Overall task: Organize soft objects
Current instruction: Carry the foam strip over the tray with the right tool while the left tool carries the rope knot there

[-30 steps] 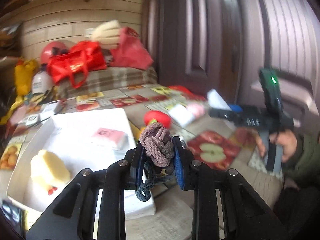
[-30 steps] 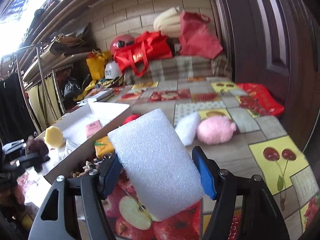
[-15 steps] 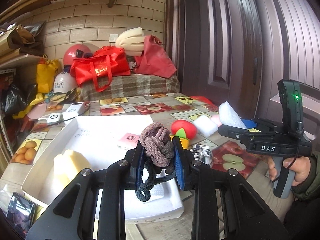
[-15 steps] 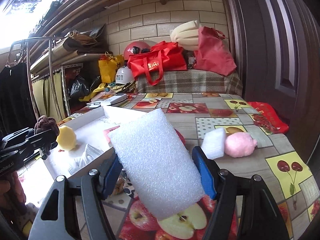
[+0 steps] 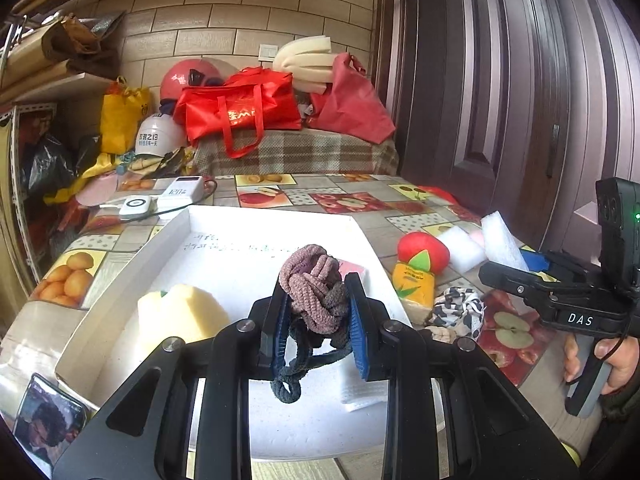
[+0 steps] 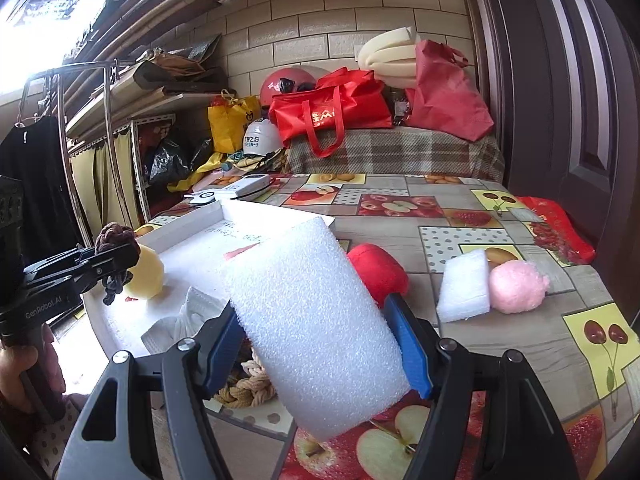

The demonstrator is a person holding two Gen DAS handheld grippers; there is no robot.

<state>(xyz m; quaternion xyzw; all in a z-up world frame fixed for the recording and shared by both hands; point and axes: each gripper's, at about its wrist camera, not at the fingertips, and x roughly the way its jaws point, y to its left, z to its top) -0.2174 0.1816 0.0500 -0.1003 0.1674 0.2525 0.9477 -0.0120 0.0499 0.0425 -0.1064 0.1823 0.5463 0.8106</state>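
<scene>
My left gripper is shut on a knotted brown rope ball, held above the near part of the white tray. In the tray lie a yellow sponge, a pink card and a white cloth. My right gripper is shut on a white foam block, held over the table to the right of the tray. The right gripper also shows at the right of the left wrist view. On the table lie a red plush, a small white foam piece and a pink pompom.
A spotted scrunchie, a yellow plush and a beige rope knot lie by the tray's right side. A phone lies near left. Power bank and charger lie beyond the tray. Red bags are stacked at the back; a door stands right.
Both grippers have swung left across the table with their loads still held. The tray now lies more squarely under the left gripper. The right gripper has come closer to the tray.
</scene>
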